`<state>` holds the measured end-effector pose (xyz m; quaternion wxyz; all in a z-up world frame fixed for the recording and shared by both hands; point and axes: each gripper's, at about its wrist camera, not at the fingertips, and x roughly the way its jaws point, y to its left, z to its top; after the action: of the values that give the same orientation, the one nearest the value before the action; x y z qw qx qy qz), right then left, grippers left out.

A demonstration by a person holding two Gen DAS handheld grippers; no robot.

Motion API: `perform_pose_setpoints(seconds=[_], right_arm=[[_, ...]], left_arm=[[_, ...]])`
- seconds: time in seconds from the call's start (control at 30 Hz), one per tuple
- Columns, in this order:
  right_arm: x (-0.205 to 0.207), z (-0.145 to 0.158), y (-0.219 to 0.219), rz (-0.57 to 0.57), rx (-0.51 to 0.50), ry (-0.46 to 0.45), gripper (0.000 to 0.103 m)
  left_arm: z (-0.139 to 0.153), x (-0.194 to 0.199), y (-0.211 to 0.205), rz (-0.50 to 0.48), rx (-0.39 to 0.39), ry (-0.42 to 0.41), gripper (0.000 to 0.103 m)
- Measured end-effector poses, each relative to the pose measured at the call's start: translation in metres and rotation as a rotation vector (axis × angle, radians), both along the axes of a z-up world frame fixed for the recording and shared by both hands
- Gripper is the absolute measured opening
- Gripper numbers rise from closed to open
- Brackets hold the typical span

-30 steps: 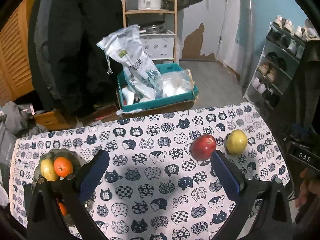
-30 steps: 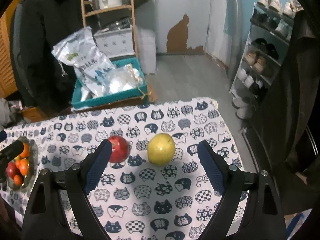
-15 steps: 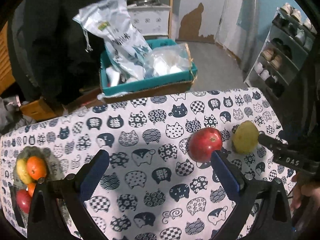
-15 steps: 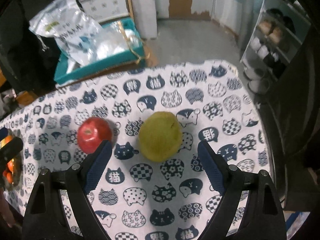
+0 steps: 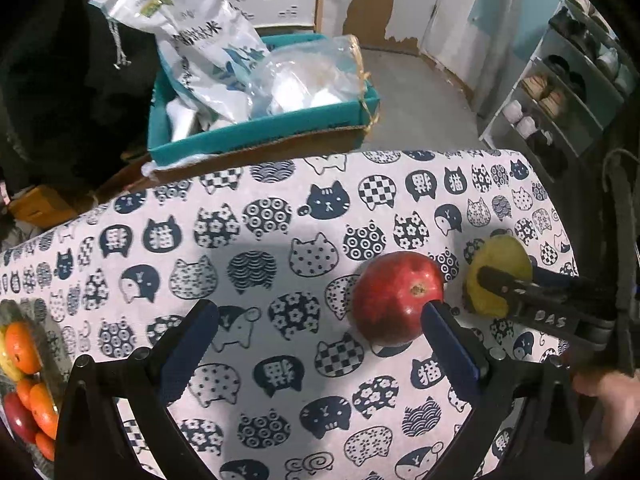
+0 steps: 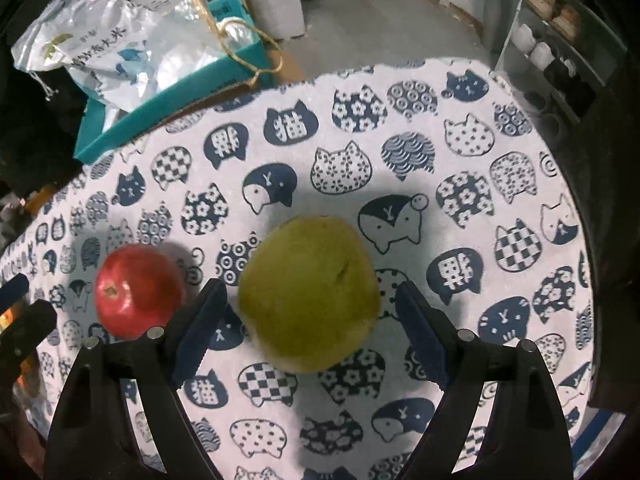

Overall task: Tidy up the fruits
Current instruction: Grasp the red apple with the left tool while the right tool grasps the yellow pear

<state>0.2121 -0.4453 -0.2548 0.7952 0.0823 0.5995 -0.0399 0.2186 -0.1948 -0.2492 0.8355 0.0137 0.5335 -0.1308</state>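
Right gripper points steeply down over the tablecloth, jaws standing wide. Yellow-green pear sits on the cloth between the 2 blue pads; a gap shows on each side, neither pad touching it. Nothing gripped.

Left gripper also spread wide and holding nothing. Red apple lies on the cloth at the tip of its right-hand pad, which overlaps the apple's lower right edge in the left wrist view; contact cannot be judged. The apple is off to that side, not centred between the pads. Apple and pear lie near each other, apart, cloth visible between them.

Left edge of the left wrist view: a bowl holding oranges, 1 red fruit and something yellow, cut off by the frame; rim hard to make out.

Writing: white letters on the right gripper's black body, seen from the left wrist view, read roughly "DAS", the first part unclear. Chinese characters printed on some cat heads of the cloth. The white bag standing in the teal box behind the table carries Chinese print, too small to read surely.

A hand shows partly at the lower right of the left wrist view, blurred. Shoe shelf at far right, dim
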Motion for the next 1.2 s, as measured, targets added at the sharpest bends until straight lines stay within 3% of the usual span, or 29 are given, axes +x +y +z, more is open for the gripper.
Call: perform_pose_setpoints(seconds=[0.17,0.83,1.0,1.2], right_arm=[[0.001,-0.016,-0.004,0.0,0.037,0.028,0.069],[-0.046,-0.001,-0.018,-0.027,-0.115,-0.013,0.069],[-0.045,0.001,-0.015,-0.021,-0.114,-0.017,0.069],[-0.046,0.008,-0.006,-0.004,-0.116,-0.039,0.069]], left_arm=[[-0.006,0.004,-0.012,-0.024,-0.011,0.016,0.102],[-0.051,0.012,-0.052,-0.074,-0.066,0.11,0.102],[-0.064,0.015,-0.055,-0.081,-0.095,0.167,0.075],[-0.066,0.011,-0.054,-0.093,-0.091,0.154,0.074]])
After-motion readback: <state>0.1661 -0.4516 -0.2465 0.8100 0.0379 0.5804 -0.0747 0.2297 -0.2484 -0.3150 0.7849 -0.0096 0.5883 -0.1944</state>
